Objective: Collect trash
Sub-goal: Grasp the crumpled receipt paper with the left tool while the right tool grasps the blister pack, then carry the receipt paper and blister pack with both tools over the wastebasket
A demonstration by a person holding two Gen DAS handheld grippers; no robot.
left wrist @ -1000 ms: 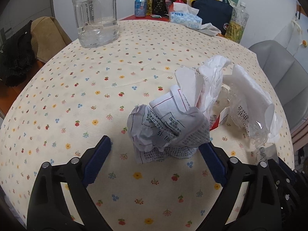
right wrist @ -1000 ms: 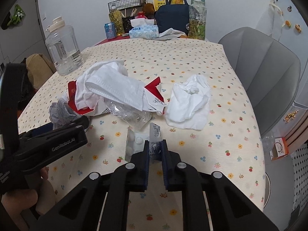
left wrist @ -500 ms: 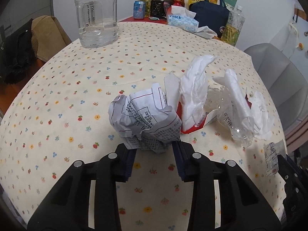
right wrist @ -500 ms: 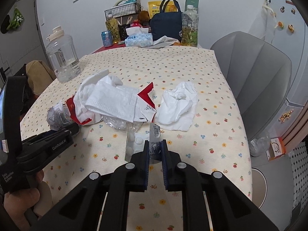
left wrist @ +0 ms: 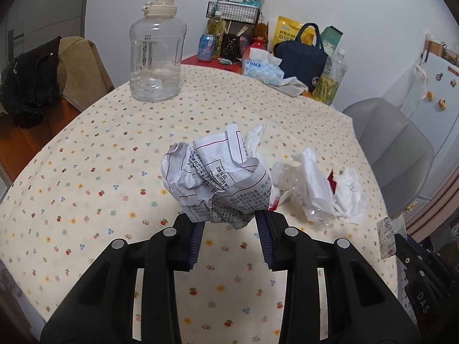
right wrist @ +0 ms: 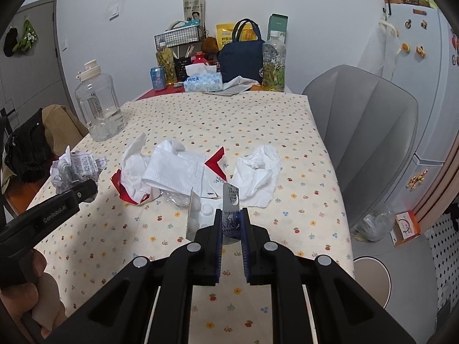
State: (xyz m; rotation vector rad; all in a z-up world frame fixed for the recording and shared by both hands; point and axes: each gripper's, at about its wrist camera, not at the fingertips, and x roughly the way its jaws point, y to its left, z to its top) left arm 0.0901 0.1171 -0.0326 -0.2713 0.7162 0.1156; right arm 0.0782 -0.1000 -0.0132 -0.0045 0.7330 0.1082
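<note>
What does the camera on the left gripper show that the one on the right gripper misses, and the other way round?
Only the left view shows the left hand-held gripper from behind, its pads pressed on the crumpled paper ball.

Only the right view shows the right hand-held gripper pinching a pill strip, the fridge with magnets, and the hand holding the other tool.

Both show the flowered tablecloth, the big water jug, the tissue box, the navy bag, the grey chair and the white litter pile.
</note>
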